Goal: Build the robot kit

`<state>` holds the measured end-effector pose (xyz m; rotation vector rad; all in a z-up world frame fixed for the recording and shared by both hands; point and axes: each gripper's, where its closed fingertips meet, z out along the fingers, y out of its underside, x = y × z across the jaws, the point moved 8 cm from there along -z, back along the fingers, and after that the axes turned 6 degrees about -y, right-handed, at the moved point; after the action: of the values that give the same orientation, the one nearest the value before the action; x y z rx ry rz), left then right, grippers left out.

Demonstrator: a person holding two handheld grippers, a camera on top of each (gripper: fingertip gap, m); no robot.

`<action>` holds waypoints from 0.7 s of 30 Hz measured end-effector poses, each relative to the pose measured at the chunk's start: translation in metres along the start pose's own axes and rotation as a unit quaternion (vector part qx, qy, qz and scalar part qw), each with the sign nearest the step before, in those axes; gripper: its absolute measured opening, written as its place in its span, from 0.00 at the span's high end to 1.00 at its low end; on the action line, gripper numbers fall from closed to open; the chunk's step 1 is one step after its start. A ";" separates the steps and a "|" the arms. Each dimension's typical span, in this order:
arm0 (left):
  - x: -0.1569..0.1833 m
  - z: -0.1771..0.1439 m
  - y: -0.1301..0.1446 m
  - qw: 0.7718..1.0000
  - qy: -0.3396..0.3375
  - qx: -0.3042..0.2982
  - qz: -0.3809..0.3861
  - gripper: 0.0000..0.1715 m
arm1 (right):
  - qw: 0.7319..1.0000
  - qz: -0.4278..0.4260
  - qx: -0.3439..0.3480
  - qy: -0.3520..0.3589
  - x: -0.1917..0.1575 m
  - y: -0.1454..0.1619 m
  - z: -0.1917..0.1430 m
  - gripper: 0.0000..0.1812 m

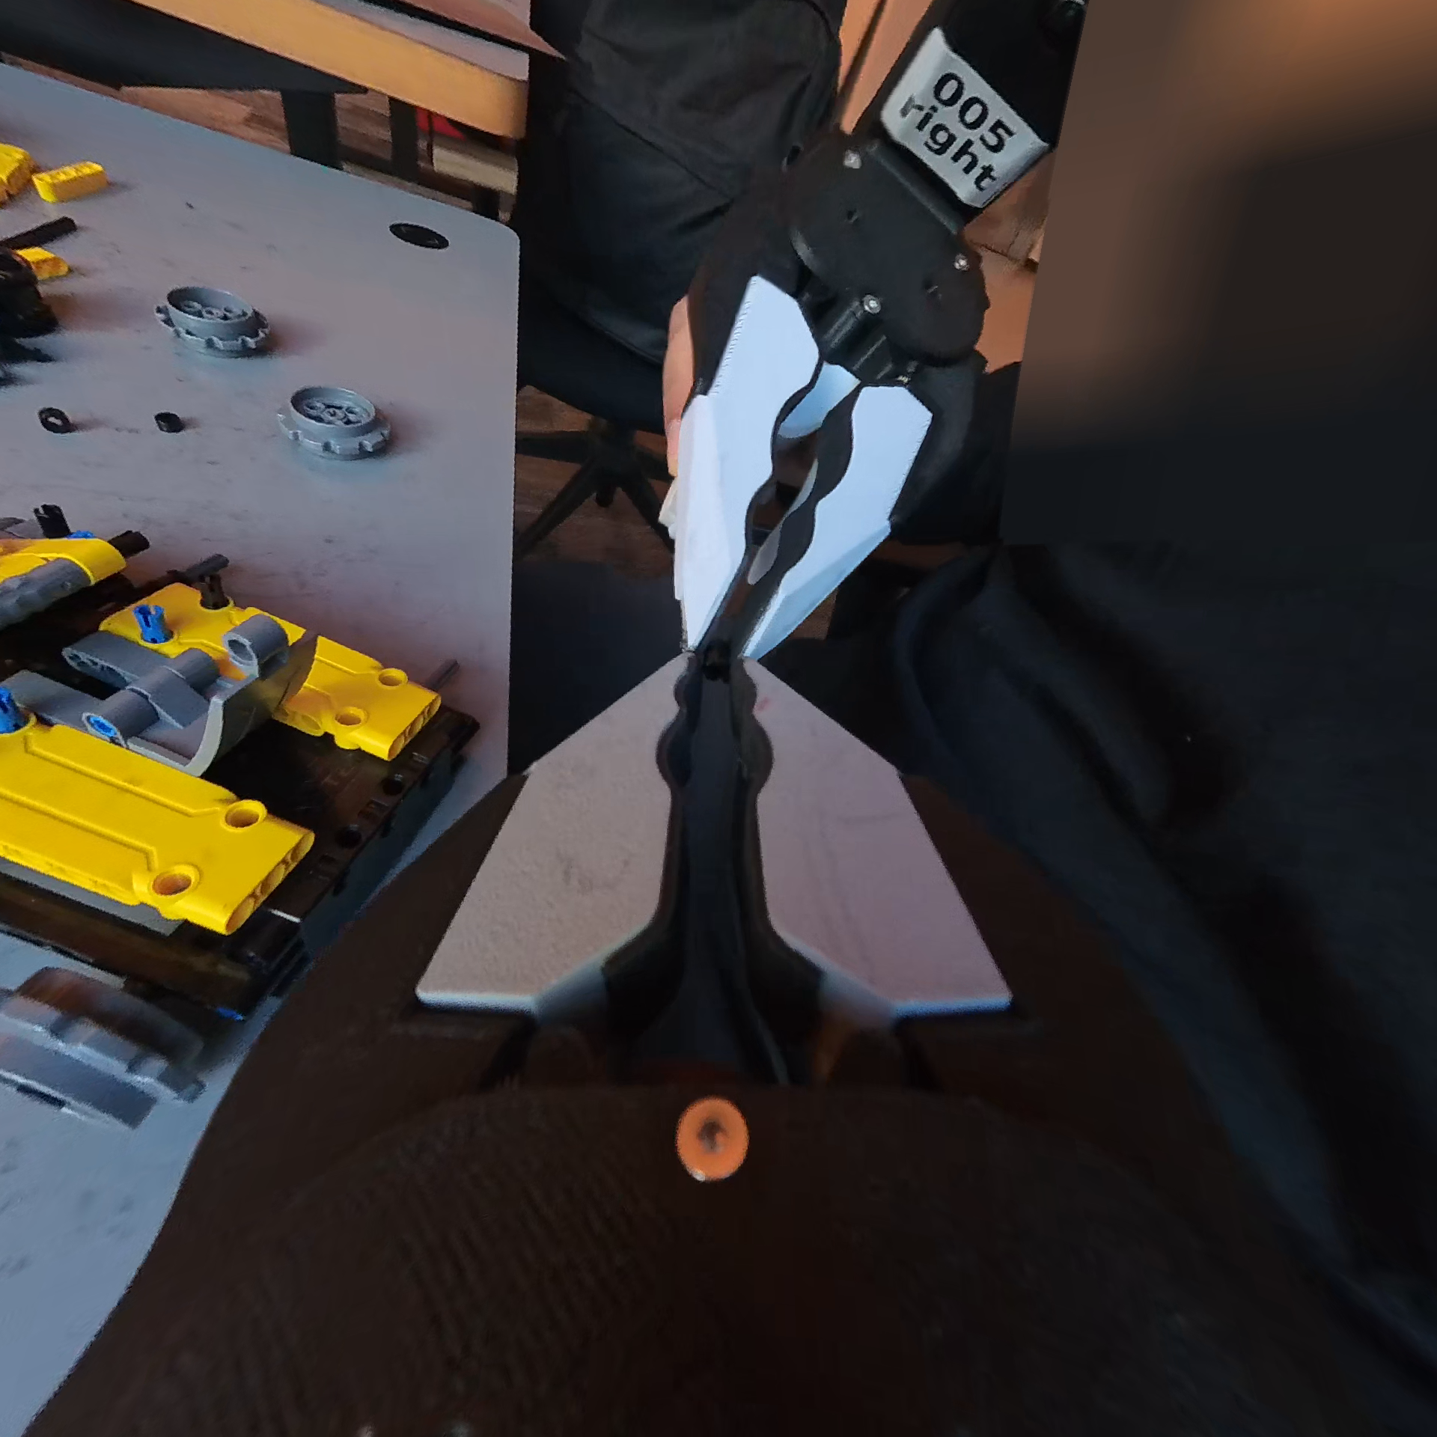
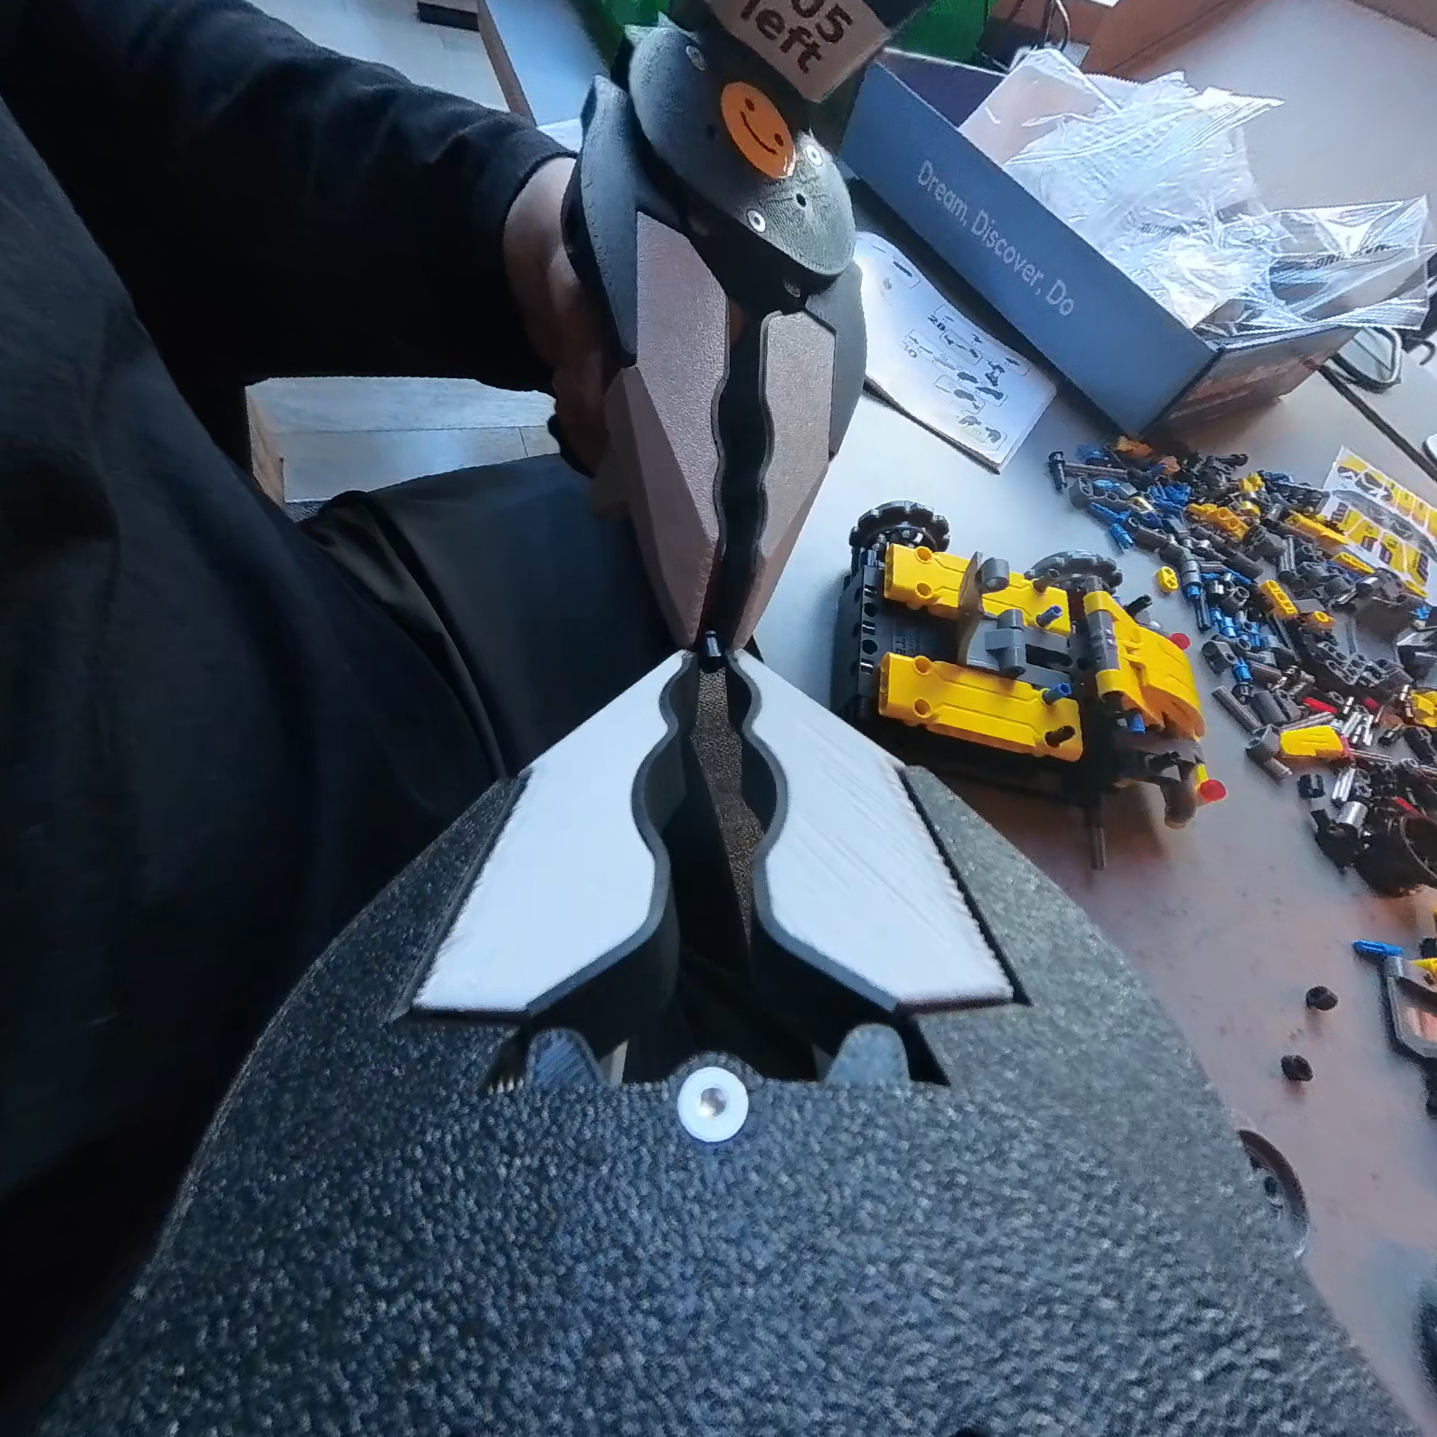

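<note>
My left gripper (image 1: 714, 678) and my right gripper (image 2: 709, 667) meet tip to tip in the air beyond the table edge, over a person's dark-clothed lap. A small black pin (image 1: 714, 661) sits between the tips, and both grippers are shut on it; it also shows in the right wrist view (image 2: 709, 647). The right gripper (image 1: 719, 634) comes down from above in the left wrist view. The left gripper (image 2: 721, 614) comes down from above in the right wrist view. A partly built yellow and grey brick vehicle (image 1: 155, 785) lies on the grey table (image 1: 373, 498), also in the right wrist view (image 2: 1003, 684).
Two grey wheel hubs (image 1: 211, 319) (image 1: 334, 420) and small black rings lie on the table. A pile of loose bricks and pins (image 2: 1283, 591), an instruction booklet (image 2: 956, 373) and a blue box (image 2: 1050, 272) with plastic bags (image 2: 1166, 179) lie beyond the vehicle. Only a small space, under 4 cm, lies between the two pairs of fingers.
</note>
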<state>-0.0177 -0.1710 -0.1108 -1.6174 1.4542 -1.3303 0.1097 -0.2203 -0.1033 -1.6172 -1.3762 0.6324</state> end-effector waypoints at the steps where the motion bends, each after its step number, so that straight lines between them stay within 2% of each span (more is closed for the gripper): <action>1: 0.000 0.000 0.000 1.000 0.003 0.002 0.002 0.98 | 1.000 0.004 0.004 -0.001 0.000 0.000 0.000 0.97; 8: 0.007 -0.005 -0.002 0.998 0.049 0.039 0.024 0.98 | 0.992 0.077 0.075 -0.071 0.002 -0.002 -0.005 0.96; 13: 0.011 -0.008 -0.006 0.993 0.073 0.083 0.039 0.98 | 0.983 0.096 0.119 -0.100 0.001 -0.008 -0.010 0.96; 21: 0.013 -0.008 -0.005 0.991 0.048 0.096 0.082 0.98 | 0.986 0.086 0.121 -0.081 0.000 -0.011 -0.012 0.96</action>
<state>-0.0243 -0.1809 -0.1000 -1.3003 1.4319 -1.4221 0.1144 -0.2247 -0.0880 -1.5232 -1.2268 1.0141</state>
